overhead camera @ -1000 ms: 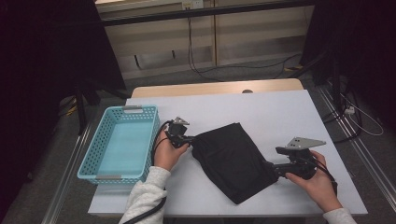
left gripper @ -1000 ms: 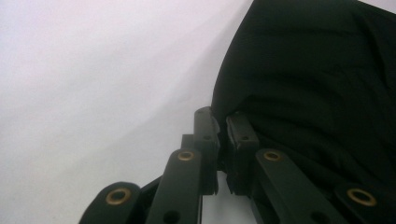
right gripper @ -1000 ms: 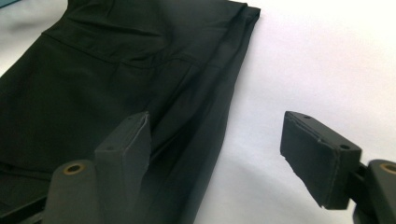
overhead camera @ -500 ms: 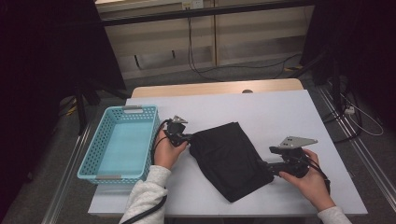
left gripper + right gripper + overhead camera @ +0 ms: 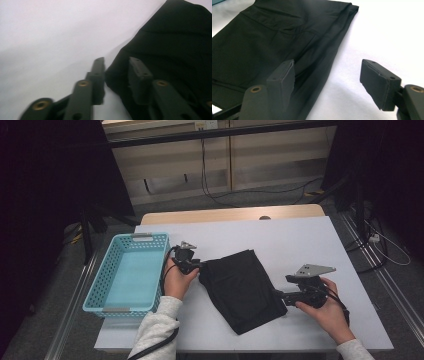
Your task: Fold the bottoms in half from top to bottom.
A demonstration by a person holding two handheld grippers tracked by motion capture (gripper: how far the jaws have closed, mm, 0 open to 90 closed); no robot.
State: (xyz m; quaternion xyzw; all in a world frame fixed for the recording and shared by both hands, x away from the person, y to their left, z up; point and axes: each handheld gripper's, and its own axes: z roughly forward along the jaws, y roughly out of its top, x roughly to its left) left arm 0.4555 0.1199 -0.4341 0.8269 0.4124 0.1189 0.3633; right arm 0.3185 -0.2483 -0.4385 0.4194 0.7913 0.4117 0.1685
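The left gripper (image 5: 199, 268), just opening, has released the black cloth (image 5: 243, 288); the right gripper (image 5: 280, 295) stands released at its right edge.

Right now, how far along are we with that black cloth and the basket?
Done: the black folded cloth lies flat on the white table. In hand: the left gripper has just been opening at its corner; the right gripper stands open at its edge. Left: the blue plastic basket holds nothing.

No readable text, label, brand, number or sign anywhere: none on the black cloth (image 5: 243, 289), none on the blue basket (image 5: 129, 275), none on the white tabletop (image 5: 300, 240).
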